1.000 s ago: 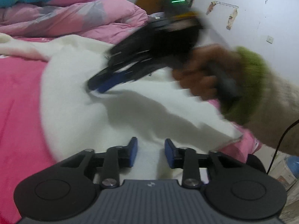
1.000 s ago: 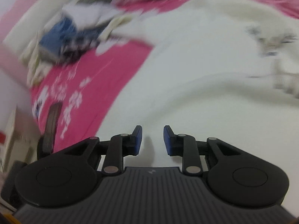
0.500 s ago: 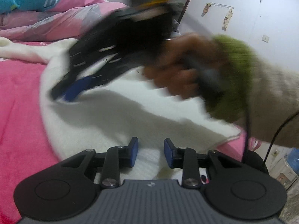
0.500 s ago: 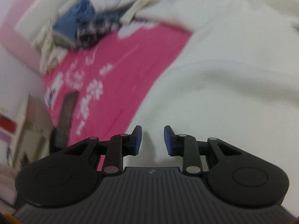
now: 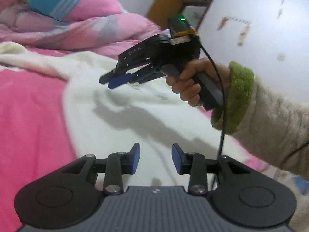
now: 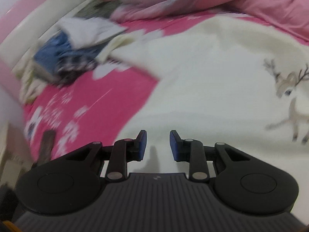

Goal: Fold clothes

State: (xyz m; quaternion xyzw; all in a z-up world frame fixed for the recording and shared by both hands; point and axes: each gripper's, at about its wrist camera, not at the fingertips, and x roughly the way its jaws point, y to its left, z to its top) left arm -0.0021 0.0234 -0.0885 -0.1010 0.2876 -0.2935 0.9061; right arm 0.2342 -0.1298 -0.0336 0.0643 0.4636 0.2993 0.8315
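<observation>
A cream fleece garment [image 5: 146,112] with a reindeer motif [image 6: 289,94] lies spread across a pink floral bedsheet [image 5: 29,116]. The left gripper [image 5: 155,157] hovers over it, its jaws opening with nothing between them. The right gripper [image 6: 158,145], gripped by a hand [image 5: 190,83] in a green-cuffed sleeve, hangs above the garment, jaws narrowly apart and empty.

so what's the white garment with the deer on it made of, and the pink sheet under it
White garment: looks like soft fleece or plush knit, matte, fuzzy at its edges, with a deer on it. Pink sheet: thin woven fabric, probably cotton, flat, with a printed white floral pattern.
</observation>
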